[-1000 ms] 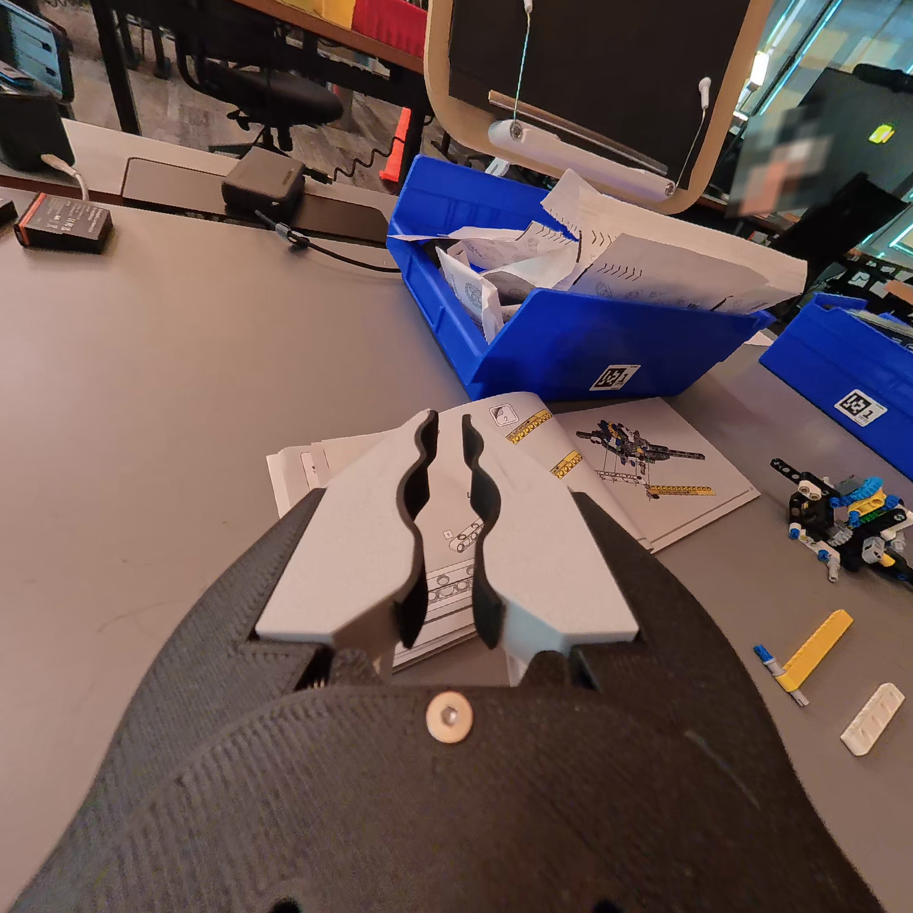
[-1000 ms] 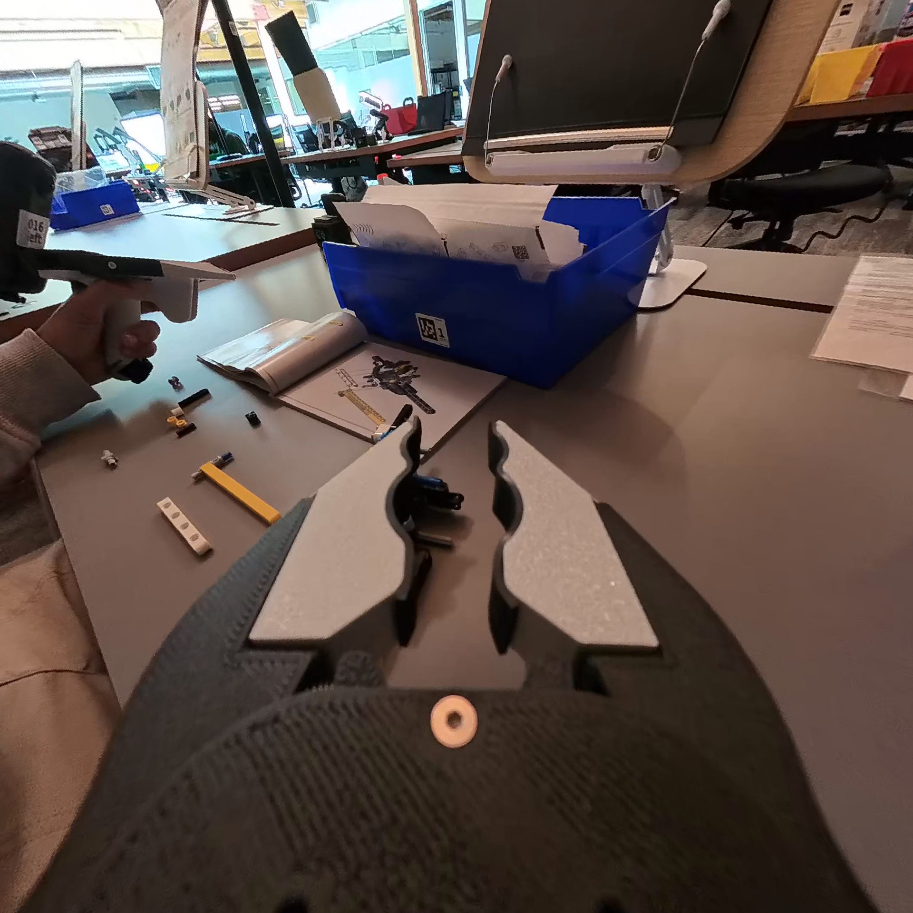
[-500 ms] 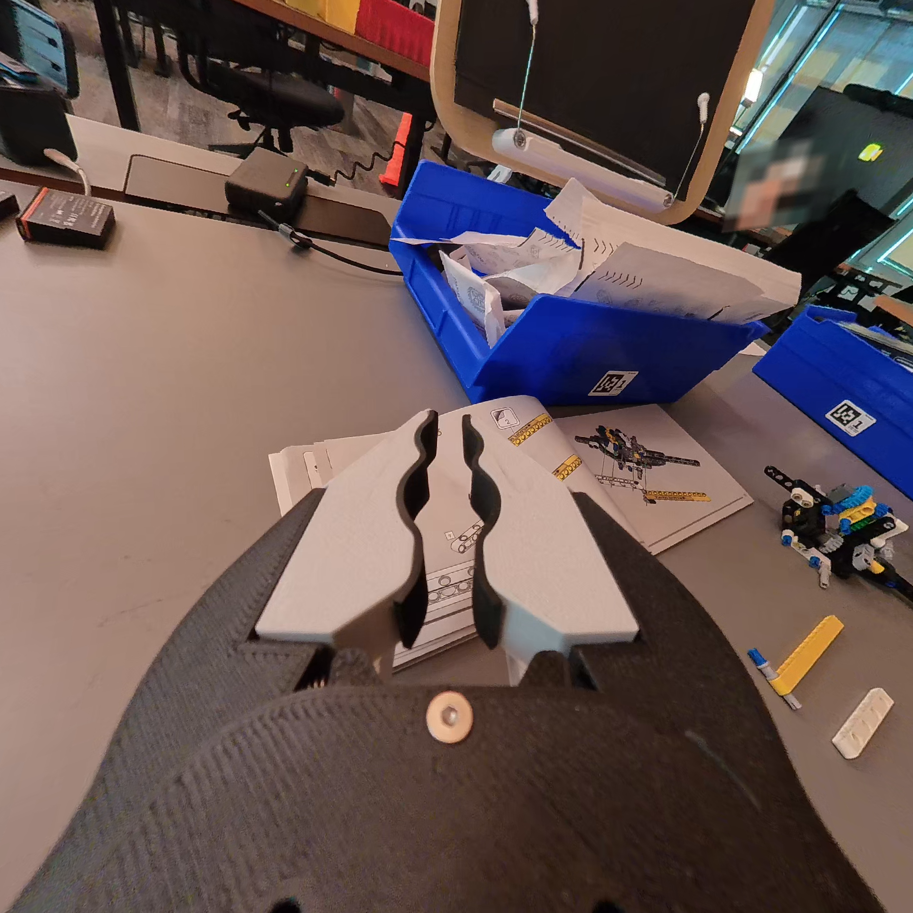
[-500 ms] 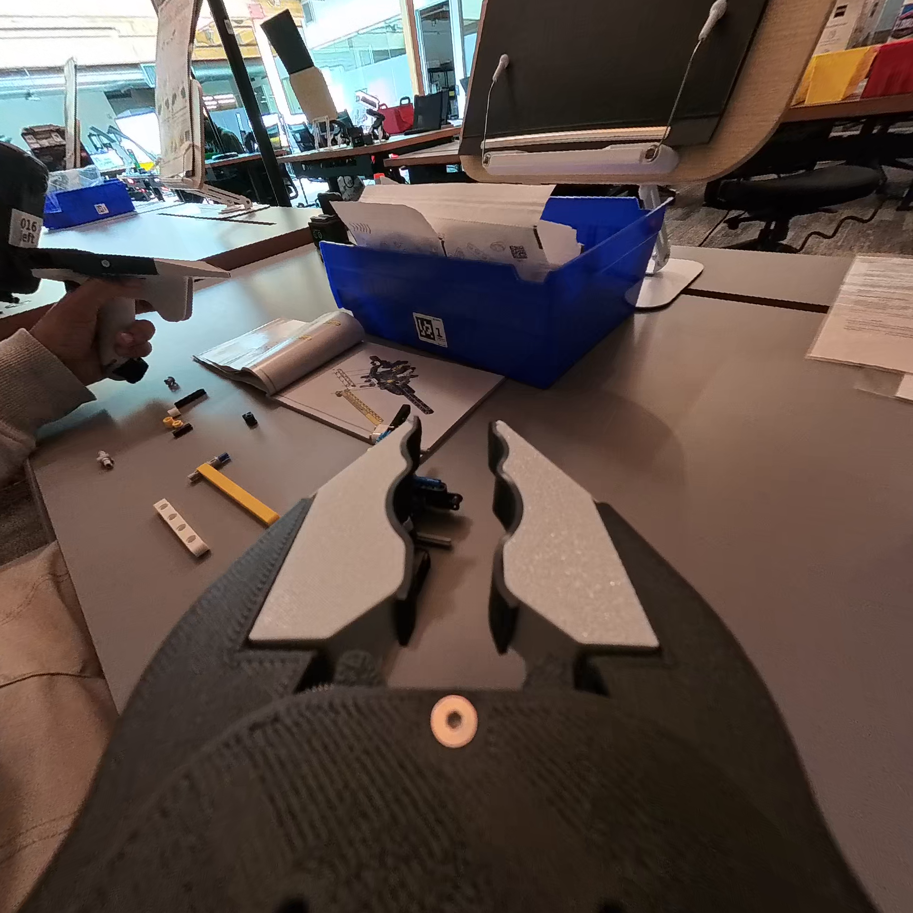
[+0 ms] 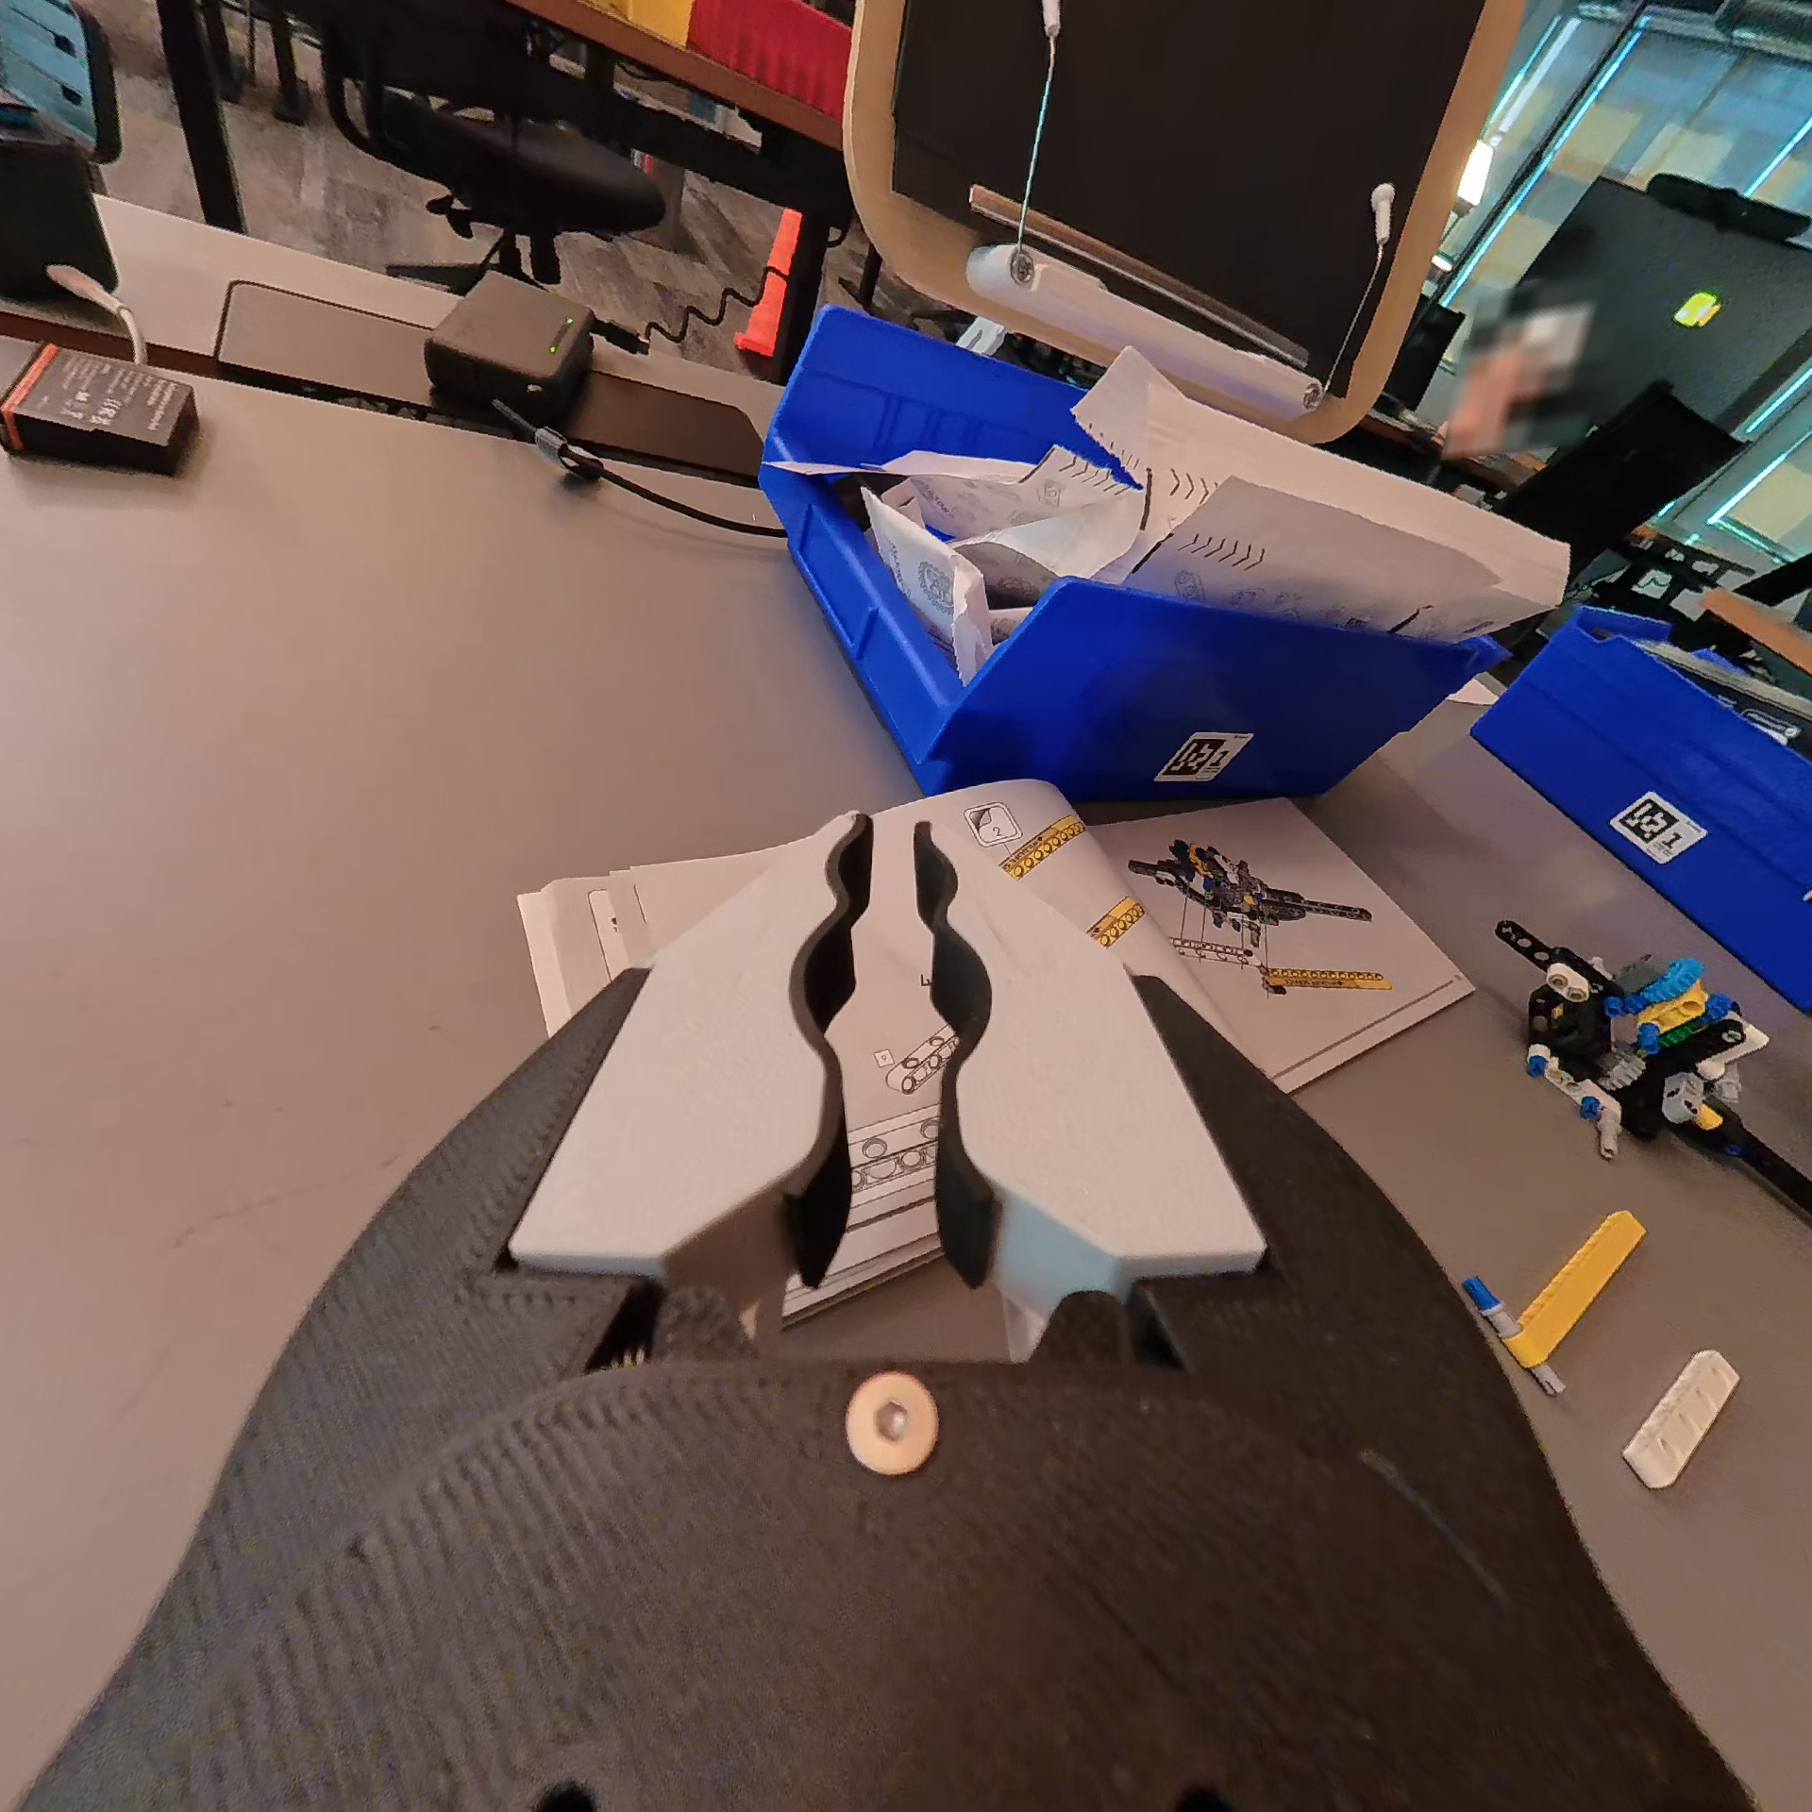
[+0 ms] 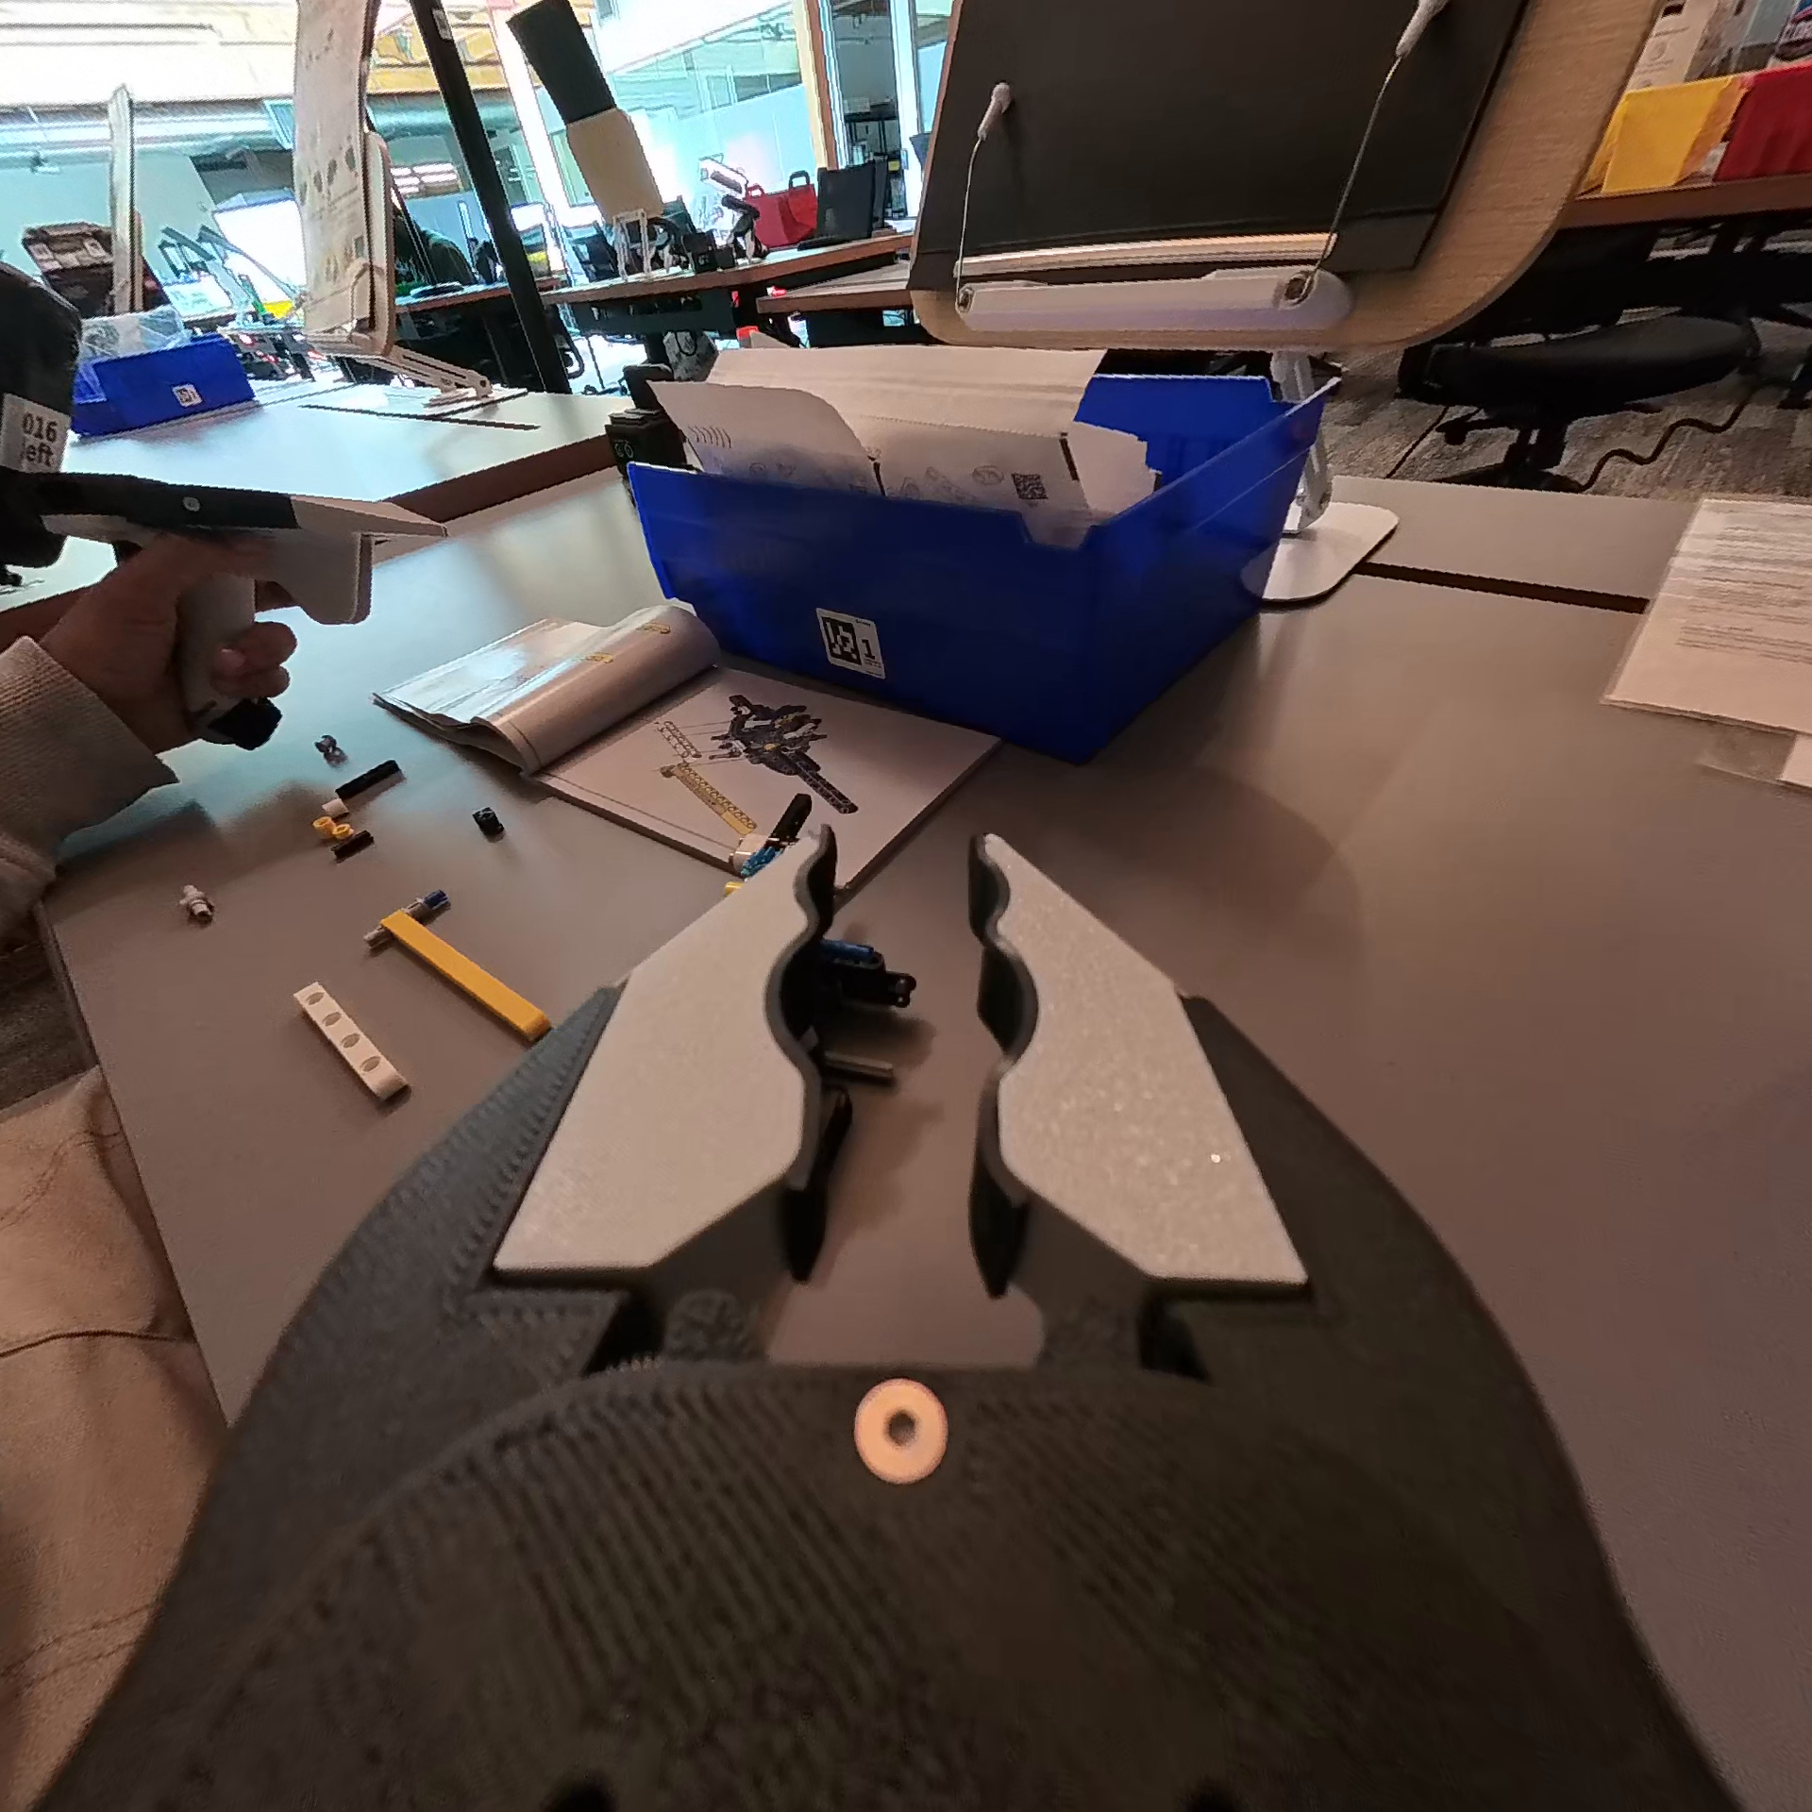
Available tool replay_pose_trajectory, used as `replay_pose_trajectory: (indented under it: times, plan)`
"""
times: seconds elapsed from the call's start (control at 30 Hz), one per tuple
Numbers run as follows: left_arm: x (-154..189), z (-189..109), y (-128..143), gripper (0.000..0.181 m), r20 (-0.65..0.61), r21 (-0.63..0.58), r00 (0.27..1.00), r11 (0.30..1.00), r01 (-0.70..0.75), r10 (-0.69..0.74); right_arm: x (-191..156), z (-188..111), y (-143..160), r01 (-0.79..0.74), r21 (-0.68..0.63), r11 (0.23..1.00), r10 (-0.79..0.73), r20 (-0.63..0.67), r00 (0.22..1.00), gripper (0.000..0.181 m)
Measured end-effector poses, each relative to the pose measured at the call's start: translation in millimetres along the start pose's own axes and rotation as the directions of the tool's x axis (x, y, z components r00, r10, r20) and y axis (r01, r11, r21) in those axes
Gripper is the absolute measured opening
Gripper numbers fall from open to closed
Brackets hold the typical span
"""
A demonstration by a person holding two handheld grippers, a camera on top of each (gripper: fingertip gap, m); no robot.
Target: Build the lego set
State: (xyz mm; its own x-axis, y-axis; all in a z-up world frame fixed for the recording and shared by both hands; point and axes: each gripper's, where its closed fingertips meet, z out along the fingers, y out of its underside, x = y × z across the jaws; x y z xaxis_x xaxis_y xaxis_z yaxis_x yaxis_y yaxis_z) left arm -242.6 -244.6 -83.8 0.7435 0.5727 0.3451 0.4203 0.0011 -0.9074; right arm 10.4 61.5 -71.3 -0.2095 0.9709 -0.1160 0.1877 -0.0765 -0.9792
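Here the left gripper (image 5: 892, 843) hangs above the open instruction booklet (image 5: 1265, 941), jaws a narrow slit apart with nothing between them; printed page shows through the gap. The right gripper (image 6: 902, 858) has its jaws spread wide and empty, held low over the grey table (image 6: 1373, 981). The partly built lego model (image 6: 853, 981) sits on the table under and between the right fingers, mostly hidden behind the left-hand finger; whether that finger touches it cannot be told.

In the left wrist view the same model (image 5: 1637, 1049) stands clear, black with blue, yellow and green parts, just off the booklet's right-hand corner. Nearer the camera lie a yellow beam (image 5: 1579, 1284) with a small blue pin (image 5: 1485, 1299) at its end, and a white beam (image 5: 1682, 1417) just beside it, apart.

In the right wrist view, past the yellow beam (image 6: 466, 971) and white beam (image 6: 348, 1039), small loose pieces are scattered: a black pin (image 6: 368, 781), a yellow piece (image 6: 338, 831), a small black connector (image 6: 487, 822), a white peg (image 6: 196, 902). A hand (image 6: 147, 657) grips the left gripper's handle above them.

Behind the booklet stands a blue bin (image 5: 1128, 677) stuffed with torn paper bags (image 5: 1039, 529). A second blue bin (image 5: 1667, 784) sits to the right. A dark board on a stand (image 6: 1226, 157) rises behind the first bin.
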Motion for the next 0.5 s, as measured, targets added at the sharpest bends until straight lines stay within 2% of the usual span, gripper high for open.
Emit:
replay_pose_trajectory:
  times: [0.5]
  plan:
    - [-0.3,-0.3,-1.0,0.007,0.004,0.006,1.000,1.000,-0.001,0.001,-1.1,0.3,0.6,0.015,-0.007,1.000,-0.015,-0.005,1.000,0.025]
